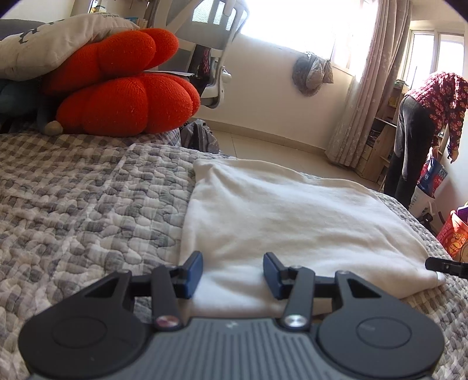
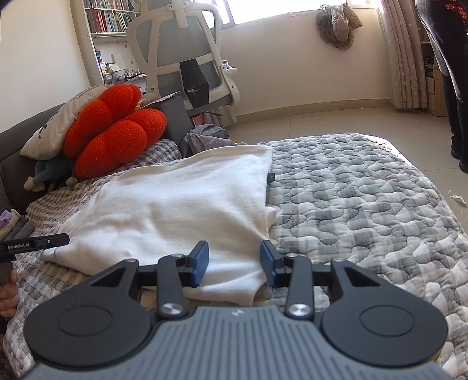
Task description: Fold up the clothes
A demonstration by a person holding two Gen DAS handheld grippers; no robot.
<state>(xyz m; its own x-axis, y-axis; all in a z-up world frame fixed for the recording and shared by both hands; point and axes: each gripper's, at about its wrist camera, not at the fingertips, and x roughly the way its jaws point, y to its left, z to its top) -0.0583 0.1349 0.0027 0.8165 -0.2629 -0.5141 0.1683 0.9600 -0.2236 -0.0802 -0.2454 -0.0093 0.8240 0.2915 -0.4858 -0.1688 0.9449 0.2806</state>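
Quilted bed (image 2: 365, 204), white garment (image 2: 181, 204), "GenRobot.AI" on left hand-held gripper (image 2: 65, 238)

I'm seeing my left gripper (image 1: 232, 271) and right gripper (image 2: 234, 263) showing matching builds: blue pads on black linkage arms, silver screws gleaming, round black discs flanking a ribbed grey body, "GenRobot.AI" lettering showing white.

We see strong daylight from the window (image 1: 307, 23), blown out white; fisheye bends edges, dark vignette corners; gripper bodies up close look slightly soft.
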